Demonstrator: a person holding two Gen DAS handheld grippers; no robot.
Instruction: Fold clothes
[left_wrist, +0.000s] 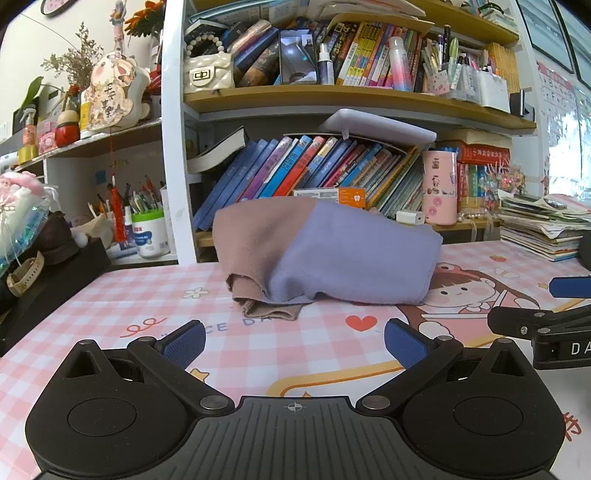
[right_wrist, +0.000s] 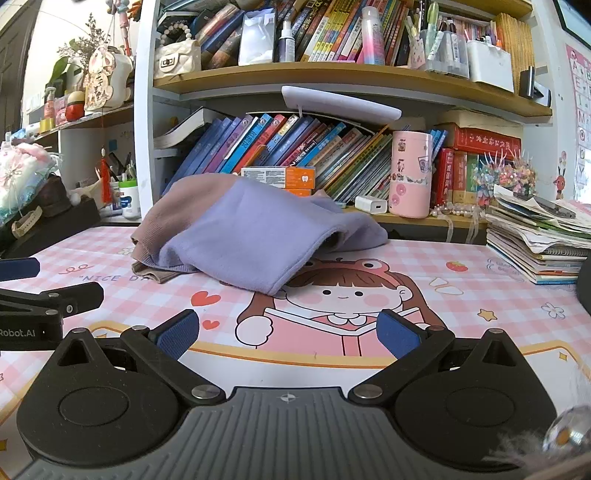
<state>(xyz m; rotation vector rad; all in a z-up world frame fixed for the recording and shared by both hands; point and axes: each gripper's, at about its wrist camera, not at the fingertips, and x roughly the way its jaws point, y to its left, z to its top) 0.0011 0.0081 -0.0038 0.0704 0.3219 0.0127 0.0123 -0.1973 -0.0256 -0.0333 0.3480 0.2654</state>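
Left wrist view: two-tone sweater (left_wrist: 332, 251) lies bunched dead ahead, far of the wide-open, empty left gripper (left_wrist: 294, 341); right gripper (right_wrist: 288, 332), equally open and empty, has it far-left.

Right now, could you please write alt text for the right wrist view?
A lilac-and-tan garment lies bunched on a pink checked mat, beyond the open, empty right gripper. The left gripper shows at the left edge; packed bookshelves stand behind.
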